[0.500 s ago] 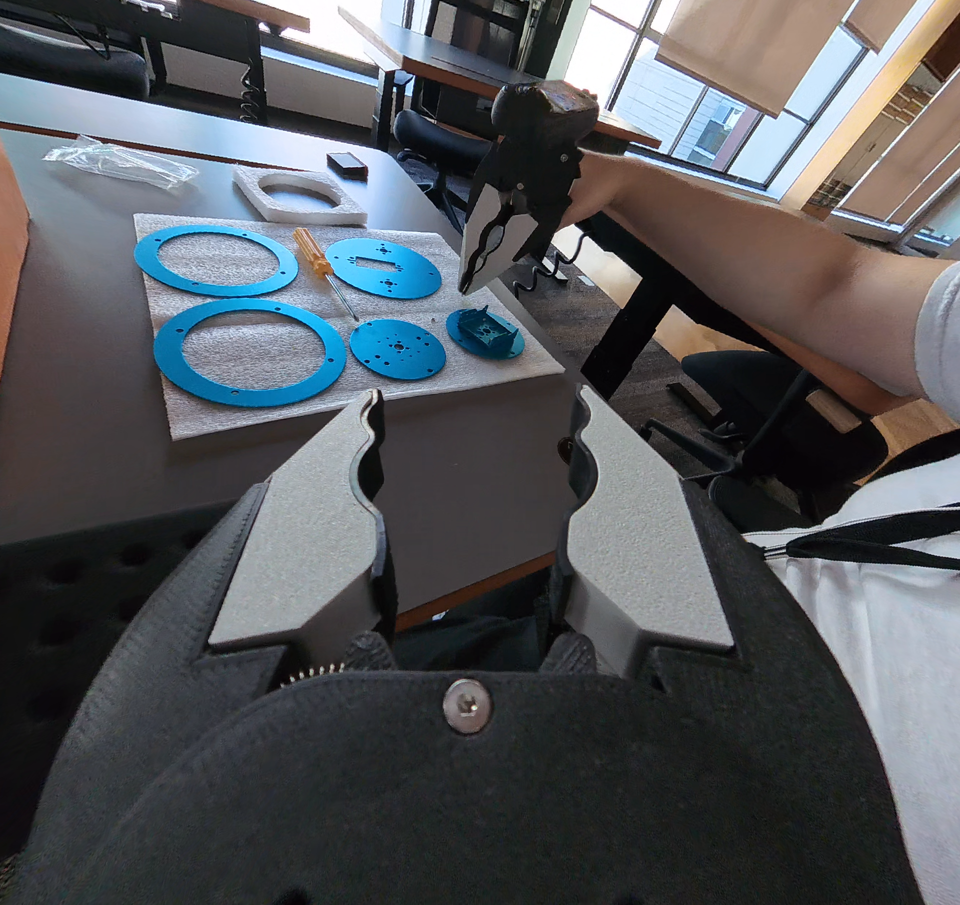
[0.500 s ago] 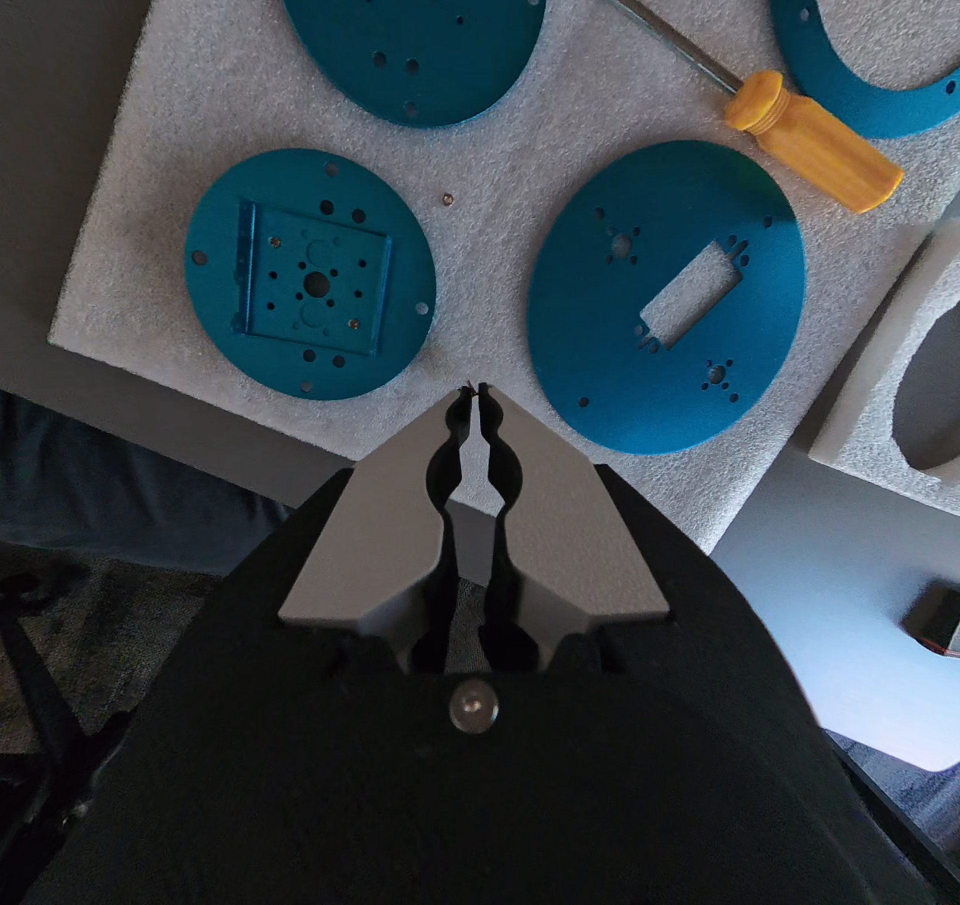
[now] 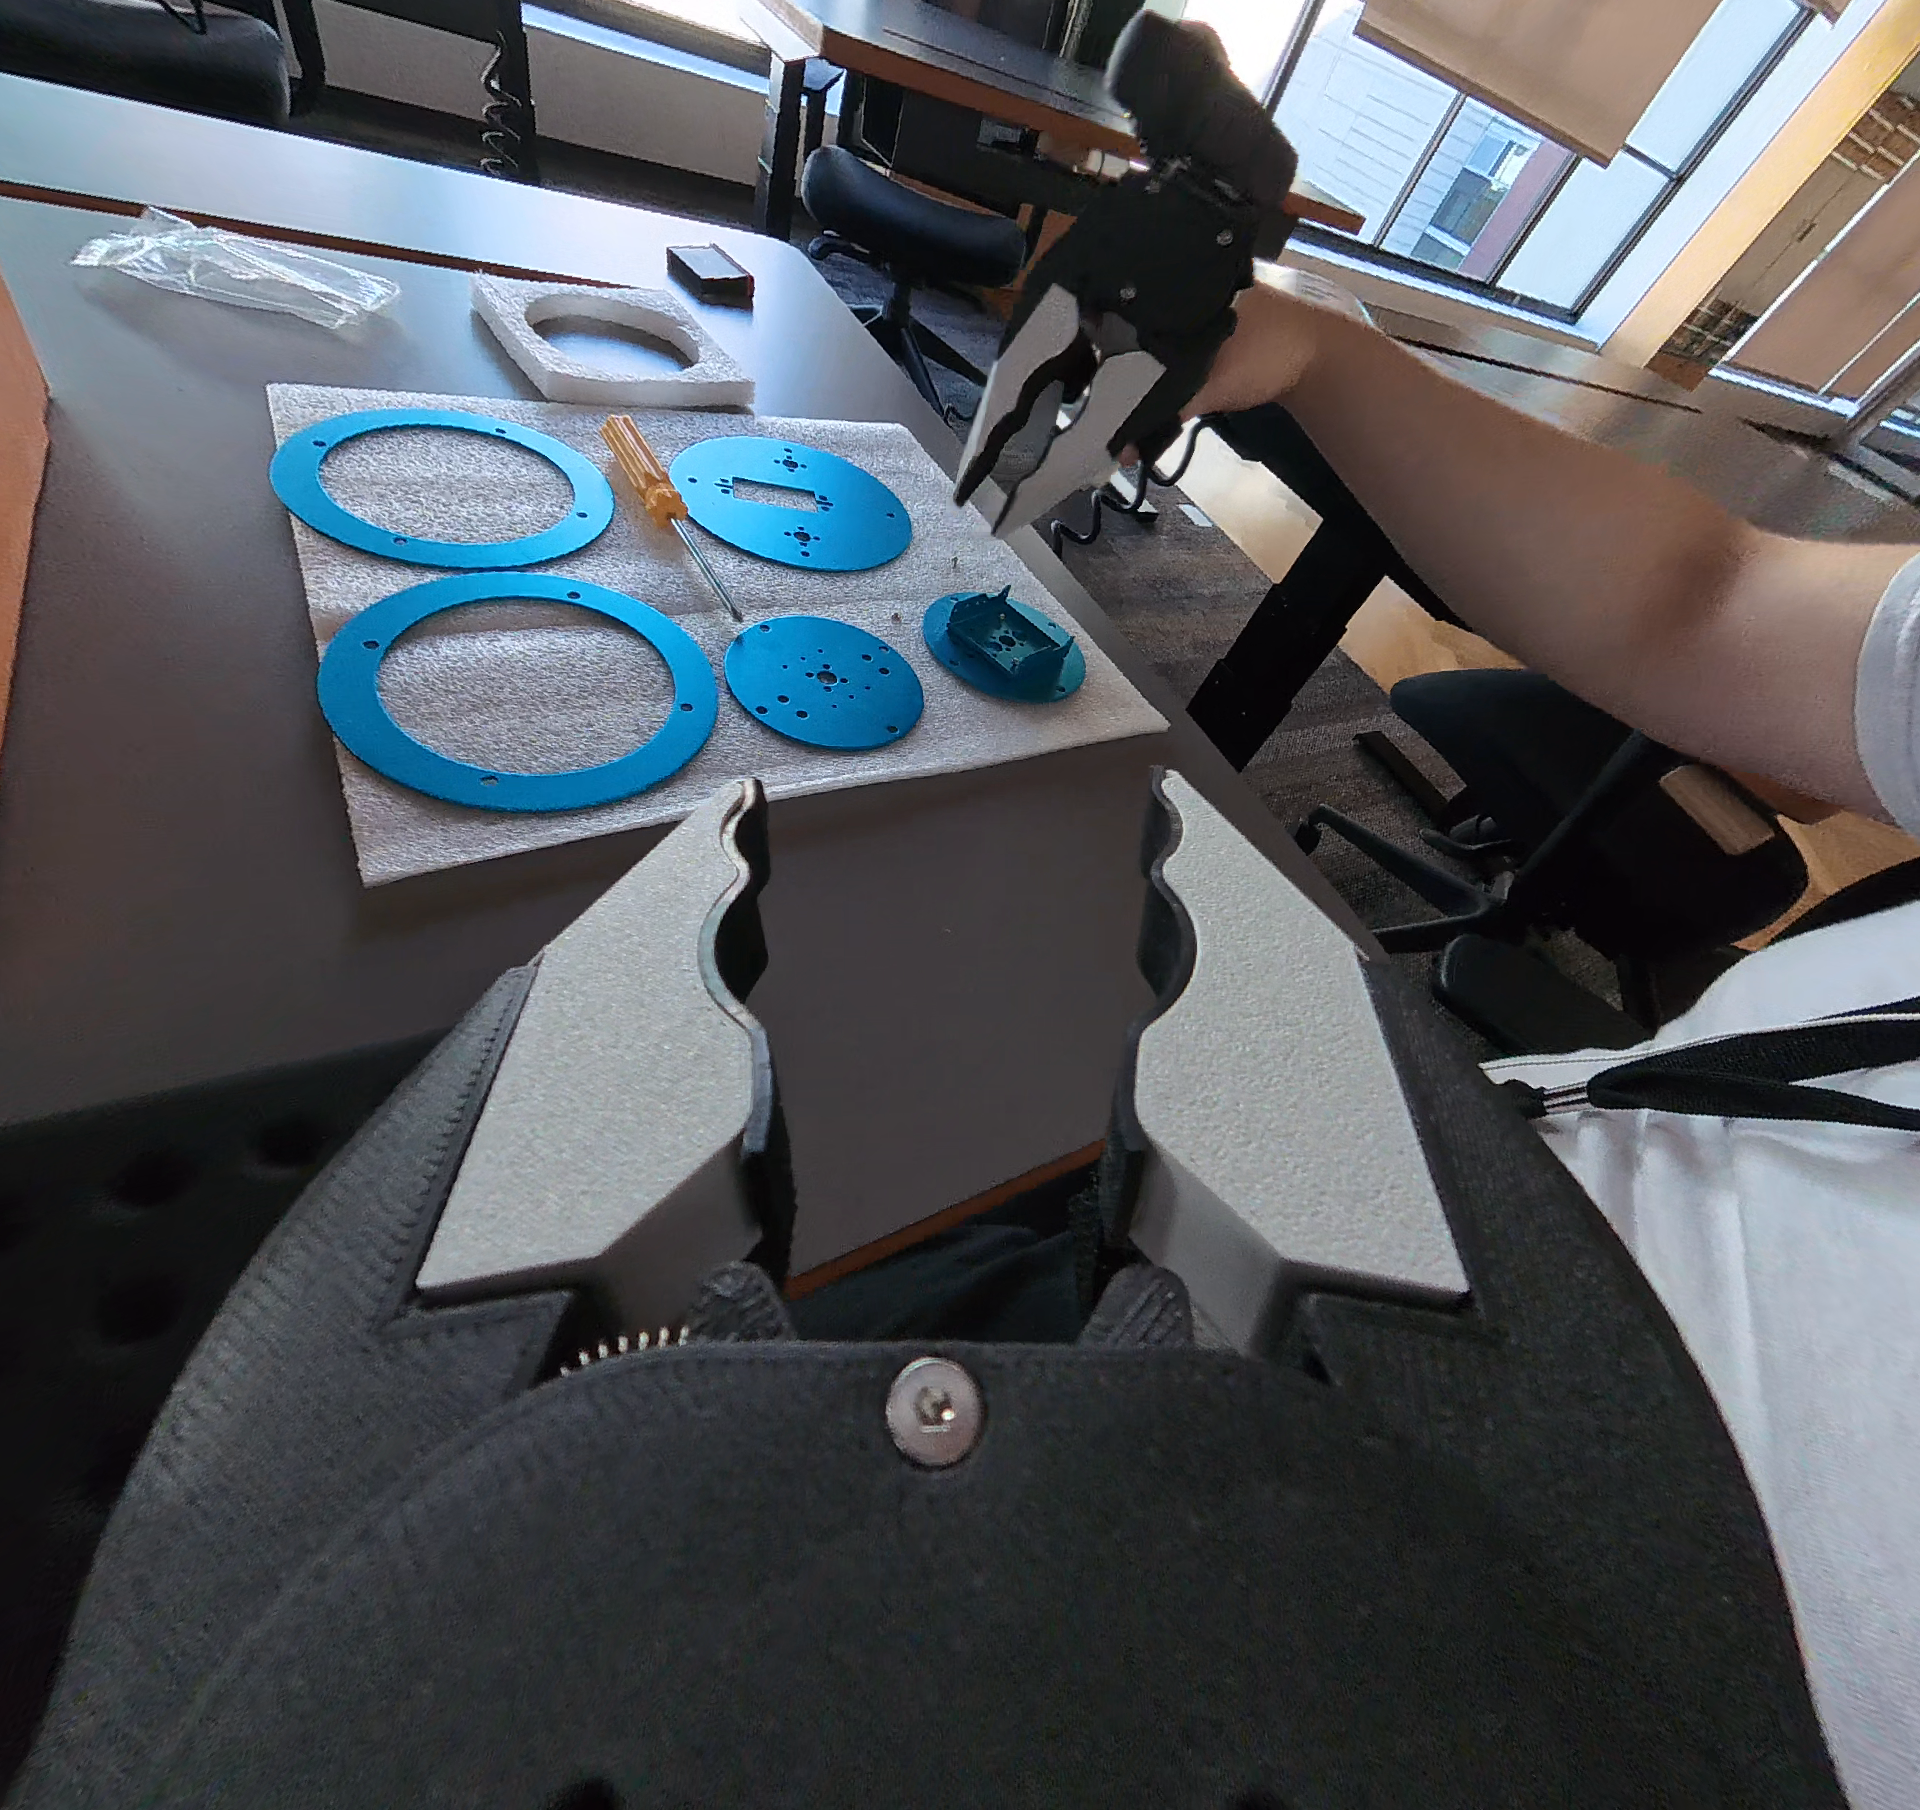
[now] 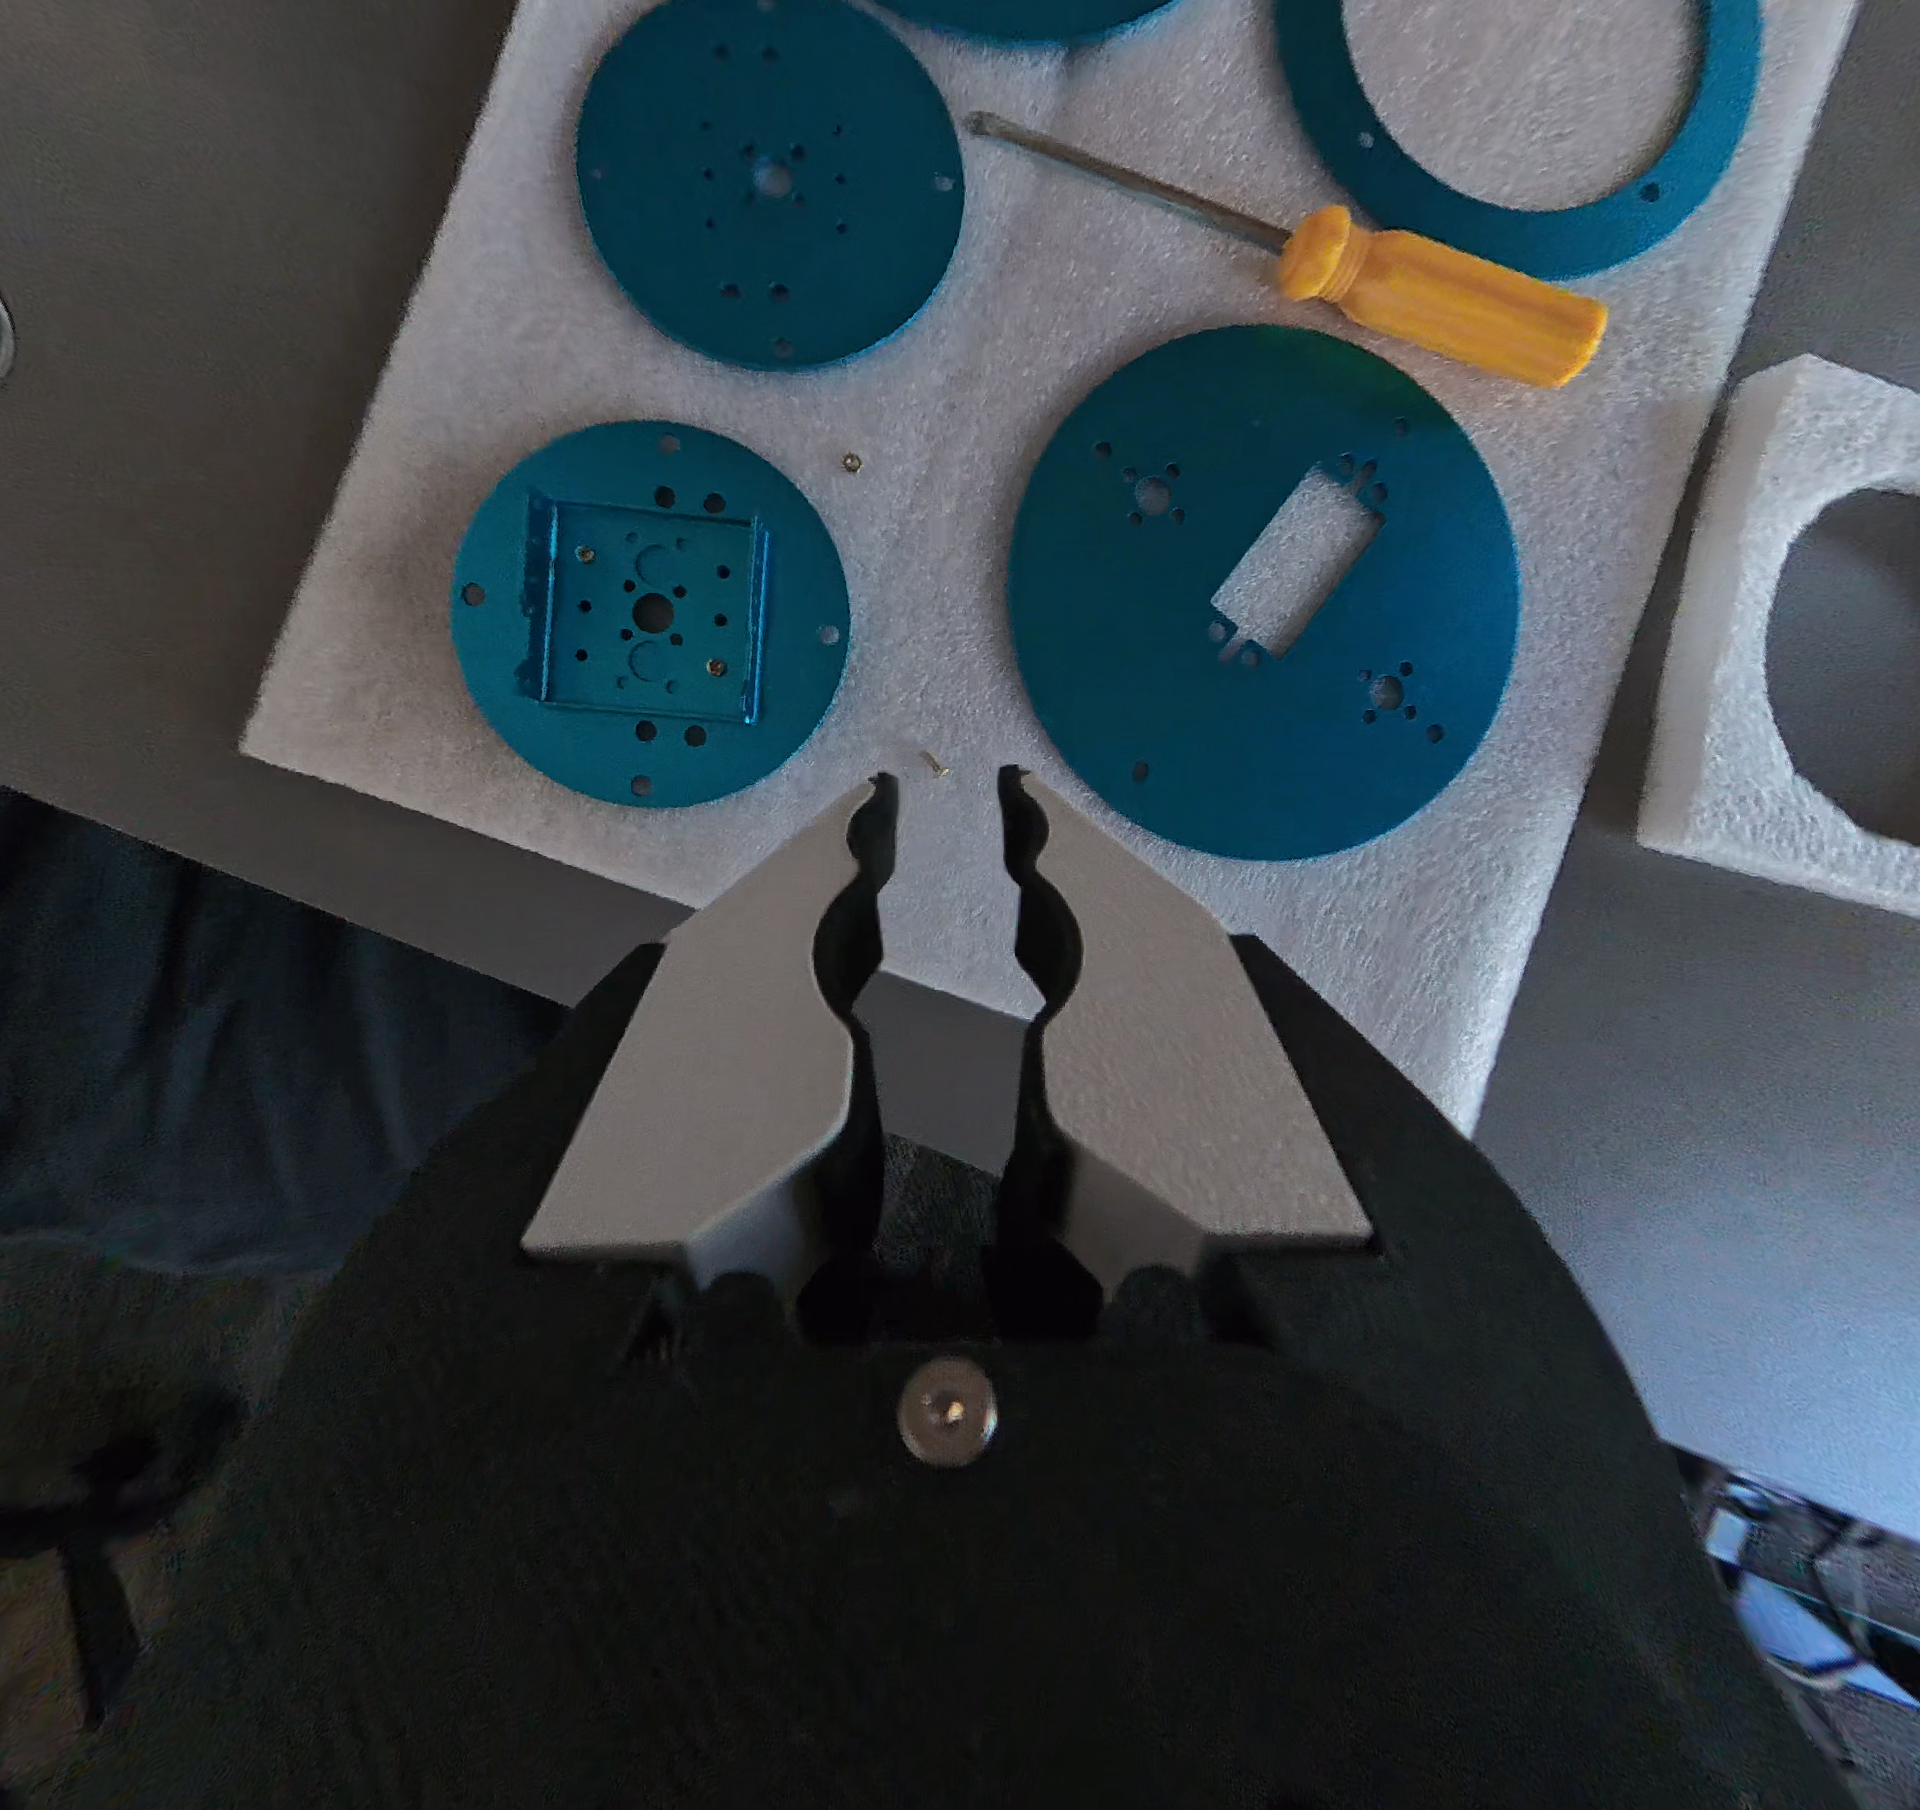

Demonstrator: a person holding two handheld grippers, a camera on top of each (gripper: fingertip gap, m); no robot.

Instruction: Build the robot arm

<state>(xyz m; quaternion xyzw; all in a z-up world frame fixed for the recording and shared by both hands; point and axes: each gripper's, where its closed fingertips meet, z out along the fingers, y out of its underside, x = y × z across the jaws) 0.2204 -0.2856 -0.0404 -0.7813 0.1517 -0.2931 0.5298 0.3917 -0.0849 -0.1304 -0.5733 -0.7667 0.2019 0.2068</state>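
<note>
Right gripper hovers with jaws parted and empty just above a tiny screw at frame centre on the foam sheet; probably light and slippery, best pinched across its shank. Left gripper hangs released over the bench.

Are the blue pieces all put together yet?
Not yet. One square bracket sits on a small disc. Nothing is held: the right tool is open, hovering over a tiny screw, and the left tool is open, back from the parts. The screwdriver, rings, slotted disc and drilled disc lie loose on the foam sheet.
</note>
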